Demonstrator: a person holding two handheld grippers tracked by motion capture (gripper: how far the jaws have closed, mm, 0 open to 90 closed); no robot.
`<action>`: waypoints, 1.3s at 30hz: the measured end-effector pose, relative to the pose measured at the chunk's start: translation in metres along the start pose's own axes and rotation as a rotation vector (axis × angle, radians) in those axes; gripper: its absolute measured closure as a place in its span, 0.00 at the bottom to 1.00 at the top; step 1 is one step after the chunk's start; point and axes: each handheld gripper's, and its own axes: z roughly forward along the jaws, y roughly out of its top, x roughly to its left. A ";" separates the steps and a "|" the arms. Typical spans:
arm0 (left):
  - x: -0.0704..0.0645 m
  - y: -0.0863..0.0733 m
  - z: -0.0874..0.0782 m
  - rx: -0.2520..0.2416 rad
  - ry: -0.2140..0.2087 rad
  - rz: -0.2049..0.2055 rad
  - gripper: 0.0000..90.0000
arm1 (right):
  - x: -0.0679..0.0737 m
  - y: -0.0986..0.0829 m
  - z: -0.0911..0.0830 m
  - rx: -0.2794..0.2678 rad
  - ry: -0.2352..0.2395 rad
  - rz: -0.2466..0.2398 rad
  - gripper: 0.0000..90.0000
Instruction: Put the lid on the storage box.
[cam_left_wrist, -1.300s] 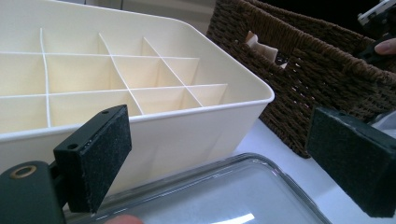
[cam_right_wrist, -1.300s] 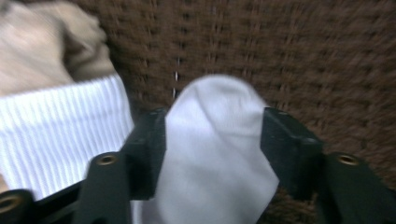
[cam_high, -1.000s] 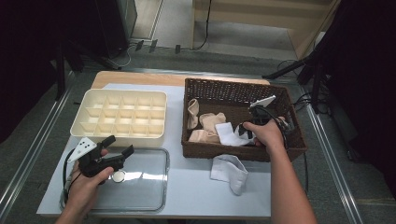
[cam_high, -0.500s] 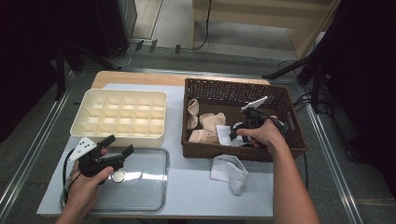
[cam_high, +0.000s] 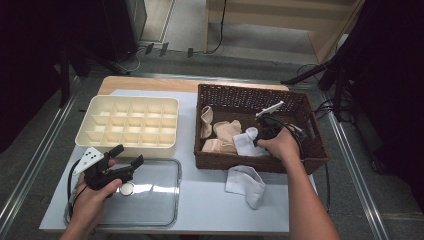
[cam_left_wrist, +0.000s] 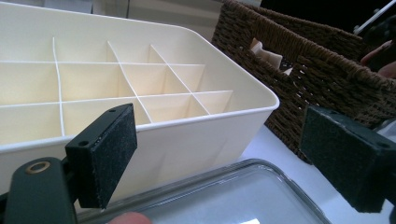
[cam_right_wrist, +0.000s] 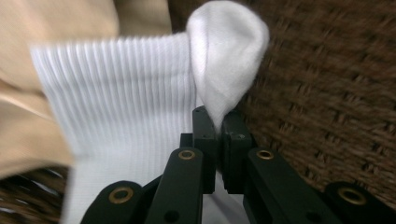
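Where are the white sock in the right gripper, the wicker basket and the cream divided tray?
white sock (cam_right_wrist: 140, 93), right gripper view, on its ribbed cuff.
wicker basket (cam_high: 250, 95), high view, on its far wall.
cream divided tray (cam_high: 125, 147), high view, on its near rim.

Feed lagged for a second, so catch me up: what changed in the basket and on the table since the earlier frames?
The right gripper has moved left inside the wicker basket and is shut on the white sock, pinching a fold of it. The left gripper stayed open over the clear lid. The divided tray, the tan socks and the white sock on the table stayed put.
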 end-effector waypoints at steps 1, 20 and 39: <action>0.000 0.000 0.000 -0.002 -0.001 0.000 0.14 | -0.001 -0.001 -0.004 -0.037 0.003 0.012 0.98; -0.006 0.001 0.001 0.001 -0.005 0.018 0.14 | 0.003 -0.026 -0.046 -0.464 0.028 -0.012 0.98; 0.000 -0.002 0.003 0.012 0.007 0.014 0.14 | 0.010 -0.003 0.004 -0.087 -0.004 -0.095 0.68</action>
